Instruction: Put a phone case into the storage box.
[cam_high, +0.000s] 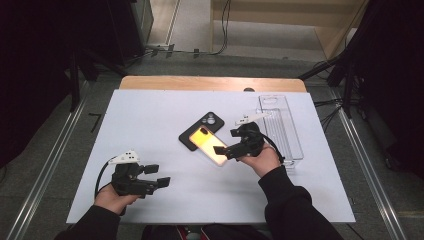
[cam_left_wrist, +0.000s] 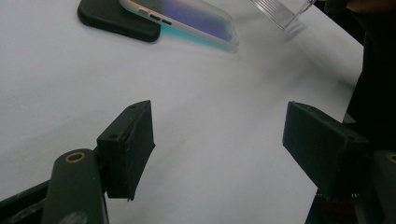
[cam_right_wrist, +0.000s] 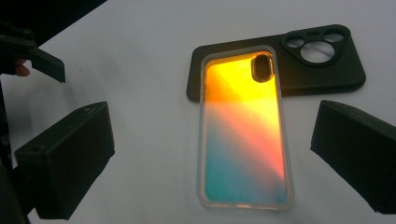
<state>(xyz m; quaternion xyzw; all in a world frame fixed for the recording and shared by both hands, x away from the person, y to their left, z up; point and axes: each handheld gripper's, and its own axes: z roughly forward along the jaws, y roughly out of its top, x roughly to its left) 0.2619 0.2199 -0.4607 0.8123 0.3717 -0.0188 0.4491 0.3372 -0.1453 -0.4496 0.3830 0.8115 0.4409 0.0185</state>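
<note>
Gradient phone case (cam_right_wrist: 245, 135) lying frame-centre, overlapping black case (cam_right_wrist: 322, 70) | right gripper (cam_right_wrist: 212, 154) jaws gaping, gripping nothing | left gripper (cam_left_wrist: 219, 144) jaws gaping, lower left

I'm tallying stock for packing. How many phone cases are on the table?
2. A black case lies flat mid-table. A translucent case with an orange-to-teal gradient lies partly on top of it, its near end on the white table in front of the right tongs. None look hidden.
</note>
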